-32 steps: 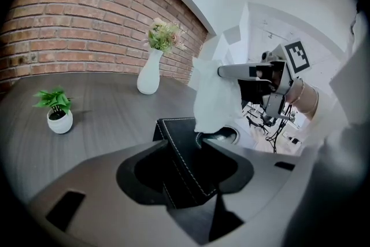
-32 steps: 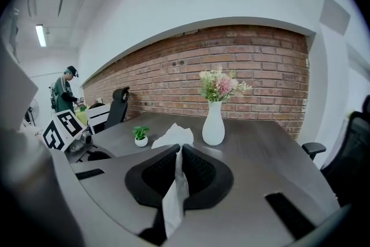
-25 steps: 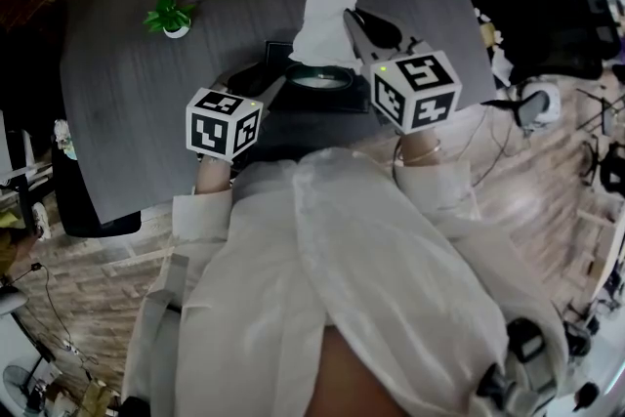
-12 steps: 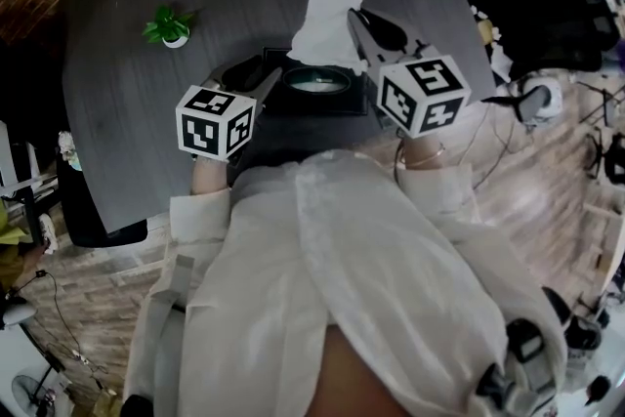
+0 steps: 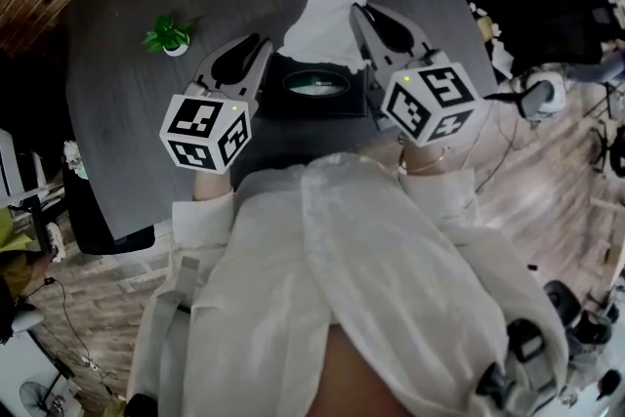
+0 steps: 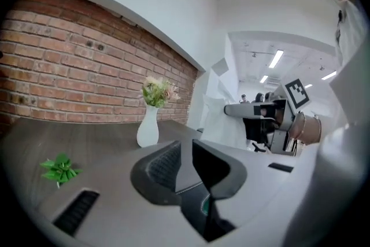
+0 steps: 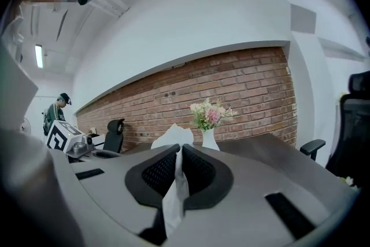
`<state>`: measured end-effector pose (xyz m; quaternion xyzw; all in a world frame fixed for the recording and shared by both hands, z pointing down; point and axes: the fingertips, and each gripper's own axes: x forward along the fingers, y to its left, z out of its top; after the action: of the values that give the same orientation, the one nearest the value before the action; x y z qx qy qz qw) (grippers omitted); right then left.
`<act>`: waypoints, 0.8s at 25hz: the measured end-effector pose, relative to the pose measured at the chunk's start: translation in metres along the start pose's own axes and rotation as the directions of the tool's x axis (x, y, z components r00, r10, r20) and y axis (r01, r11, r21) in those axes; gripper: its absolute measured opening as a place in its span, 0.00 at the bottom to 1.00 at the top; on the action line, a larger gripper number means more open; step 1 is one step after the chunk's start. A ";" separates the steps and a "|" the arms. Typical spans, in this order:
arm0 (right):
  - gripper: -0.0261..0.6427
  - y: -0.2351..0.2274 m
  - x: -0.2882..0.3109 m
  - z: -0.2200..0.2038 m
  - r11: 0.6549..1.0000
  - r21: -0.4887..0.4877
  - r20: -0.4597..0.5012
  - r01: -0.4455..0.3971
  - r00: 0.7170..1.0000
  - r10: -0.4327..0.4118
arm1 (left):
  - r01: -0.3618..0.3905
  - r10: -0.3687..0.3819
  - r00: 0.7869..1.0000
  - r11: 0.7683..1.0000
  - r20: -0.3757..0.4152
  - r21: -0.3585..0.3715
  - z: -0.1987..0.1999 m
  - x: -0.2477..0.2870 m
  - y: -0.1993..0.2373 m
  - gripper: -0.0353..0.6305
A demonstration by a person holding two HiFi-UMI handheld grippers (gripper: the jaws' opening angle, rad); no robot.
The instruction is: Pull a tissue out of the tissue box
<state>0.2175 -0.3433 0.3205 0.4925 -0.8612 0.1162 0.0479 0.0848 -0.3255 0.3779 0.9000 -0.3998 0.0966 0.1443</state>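
Right gripper (image 5: pixel 363 15) pinches our tissue (image 5: pixel 327 15) between its pads, held above the tissue box (image 5: pixel 317 91) to draw it free; its tail may yet sit in the slot. Left gripper (image 5: pixel 256 54) hovers beside the box, jaws just closing on nothing.

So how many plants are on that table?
2: a small green plant at the left of the table, and flowers in a white vase at its far edge. I see no others.
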 end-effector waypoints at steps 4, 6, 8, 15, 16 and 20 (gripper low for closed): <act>0.06 0.004 -0.006 0.012 1.000 0.012 0.048 -0.006 0.999 0.005 | -0.039 0.038 0.996 0.999 0.080 0.012 0.020 -0.007 0.003 0.09; 0.06 0.006 -0.010 0.016 1.000 0.013 0.059 -0.014 0.998 0.014 | -0.046 0.044 0.994 0.999 0.102 0.012 0.024 -0.010 0.002 0.07; 0.06 0.006 -0.013 0.019 1.000 0.019 0.067 -0.017 0.998 0.016 | -0.044 0.043 0.993 0.999 0.110 0.010 0.026 -0.010 -0.002 0.07; 0.06 0.007 -0.023 0.013 0.998 0.060 0.086 -0.024 0.996 0.019 | 0.002 -0.003 0.995 1.000 0.104 0.009 0.021 -0.005 -0.017 0.06; 0.06 0.008 -0.024 0.012 0.998 0.060 0.082 -0.025 0.996 0.020 | -0.002 0.000 0.995 1.000 0.100 0.016 0.020 -0.004 -0.018 0.06; 0.06 0.010 -0.025 0.005 0.998 0.062 0.065 -0.026 0.998 0.022 | -0.021 0.018 0.998 0.998 0.066 0.054 0.011 -0.002 -0.019 0.06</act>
<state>0.2218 -0.3190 0.3088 0.4869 -0.8641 0.1276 0.0033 0.0978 -0.3157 0.3631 0.9024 -0.4102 0.0793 0.1057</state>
